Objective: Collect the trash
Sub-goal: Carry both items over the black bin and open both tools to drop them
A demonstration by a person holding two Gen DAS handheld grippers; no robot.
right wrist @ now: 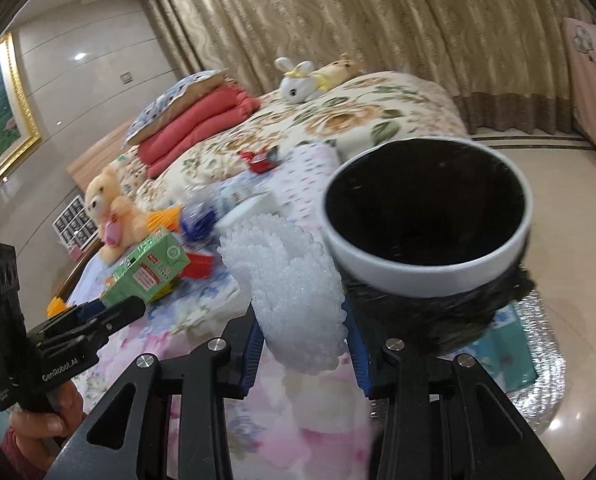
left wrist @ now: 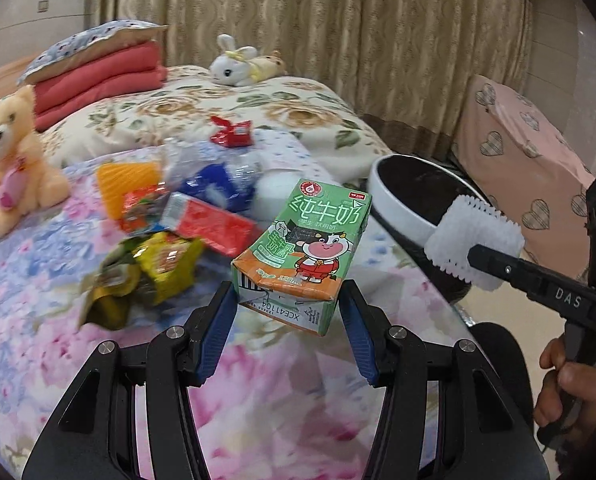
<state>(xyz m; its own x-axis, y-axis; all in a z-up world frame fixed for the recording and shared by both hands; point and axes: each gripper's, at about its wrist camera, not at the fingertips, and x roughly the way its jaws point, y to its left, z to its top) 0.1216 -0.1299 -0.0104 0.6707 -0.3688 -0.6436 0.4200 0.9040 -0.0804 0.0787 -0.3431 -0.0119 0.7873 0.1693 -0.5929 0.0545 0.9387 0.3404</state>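
1. Trash lies heaped on the flowered bedspread [left wrist: 29, 280]: a yellow-green snack wrapper [left wrist: 153, 268], a red packet [left wrist: 213, 226], an orange ridged piece [left wrist: 127, 182], a crushed clear bottle with a blue label [left wrist: 213, 176] and a small red wrapper [left wrist: 231, 132] farther up the bed.
2. Raised above the bedspread, a green-and-orange milk carton [left wrist: 302, 252] sits between the blue pads of the left gripper [left wrist: 287, 312], whose jaws close narrowly on its lower end.
3. A white foam sheet [right wrist: 293, 292] with scalloped edges stands upright in the right gripper [right wrist: 304, 344], jaws pinched on it from both sides.
4. Just beyond the foam, a white-rimmed bin with a black liner [right wrist: 426, 240] stands off the bed's edge, its mouth open toward the camera.
5. A peach teddy bear [left wrist: 13, 160] sits on the bedspread beside the trash; a white plush rabbit [left wrist: 233, 62] and folded red blankets [left wrist: 97, 80] rest near the beige curtains [left wrist: 338, 20].
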